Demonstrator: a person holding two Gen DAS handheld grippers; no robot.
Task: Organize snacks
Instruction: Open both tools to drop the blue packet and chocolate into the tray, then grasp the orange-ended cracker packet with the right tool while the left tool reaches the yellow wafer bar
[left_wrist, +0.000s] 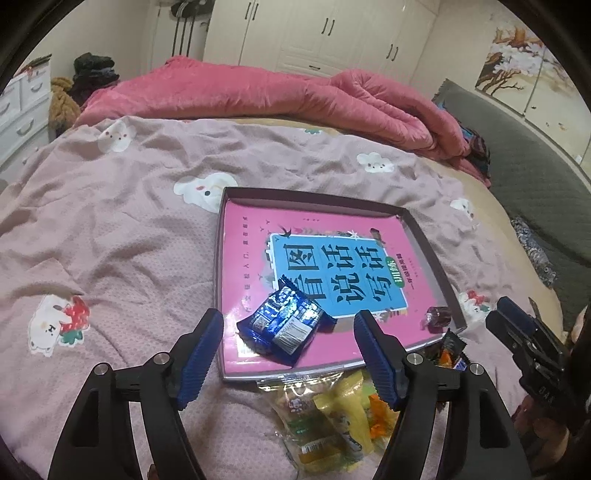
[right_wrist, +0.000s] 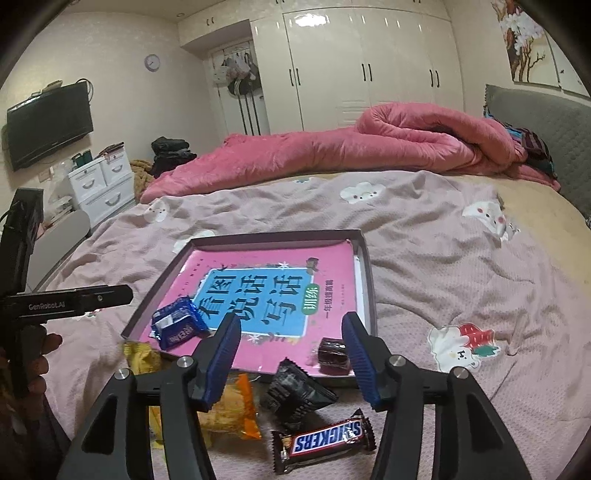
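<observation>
Two blue biscuit packs and a dark candy sit in the tray; Snickers bar, black packet and yellow snacks wait on the bed; left tool and right tool both released, empty.

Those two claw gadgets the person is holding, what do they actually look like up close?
Each is a black plastic frame with cut-out openings and silver round bolts at its joints. The left gripper and right gripper both end in two fingers faced with ribbed dark blue pads. Seen from the right wrist view, the left one's black body carries white "GenRobot.AI" lettering. No cables show.
</observation>
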